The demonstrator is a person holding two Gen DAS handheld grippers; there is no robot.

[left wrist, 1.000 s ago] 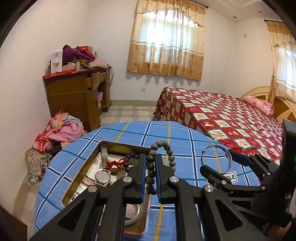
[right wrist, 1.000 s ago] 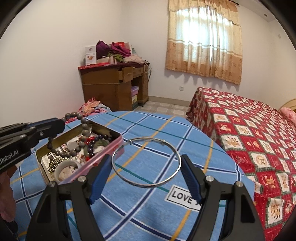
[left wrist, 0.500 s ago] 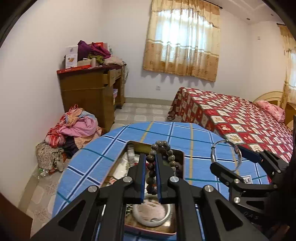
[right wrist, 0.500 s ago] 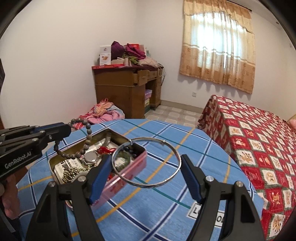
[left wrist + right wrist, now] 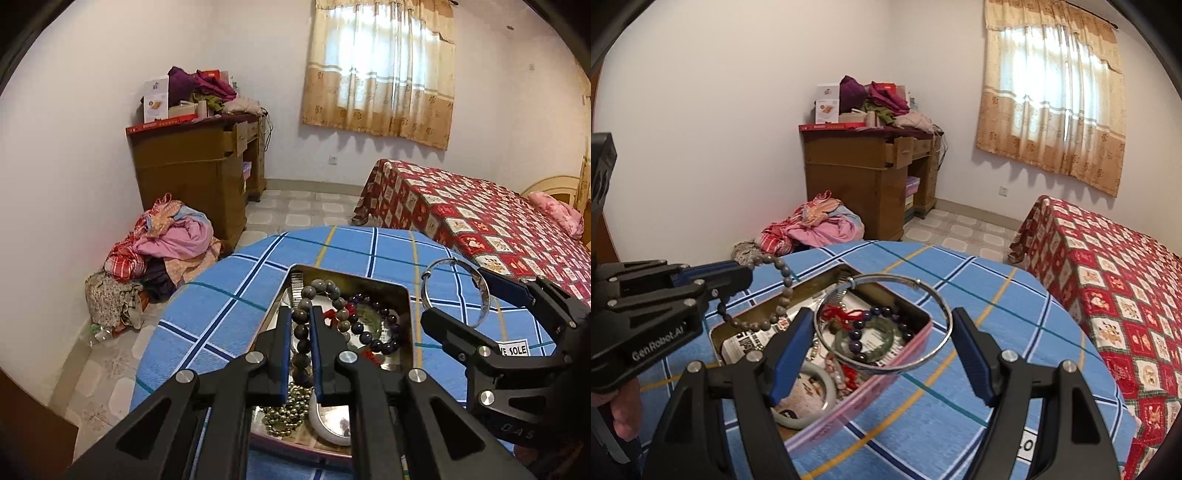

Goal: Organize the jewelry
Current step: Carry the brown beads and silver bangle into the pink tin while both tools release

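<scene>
the left claw (image 5: 300, 349) pinches a grey bead bracelet (image 5: 320, 300) above the open tin (image 5: 404, 314) of jewelry.

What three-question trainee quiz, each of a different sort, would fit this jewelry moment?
1. True or false: the left gripper is shut on the grey bead bracelet.
2. The right gripper holds which item? A) silver bangle B) gold chain C) wristwatch
3. Fill in: the jade-green bangle lies inside the ___.

Key:
1. True.
2. A, the silver bangle, gripped across its width.
3. Tin: the pink-sided tin on the blue checked tablecloth.
</scene>
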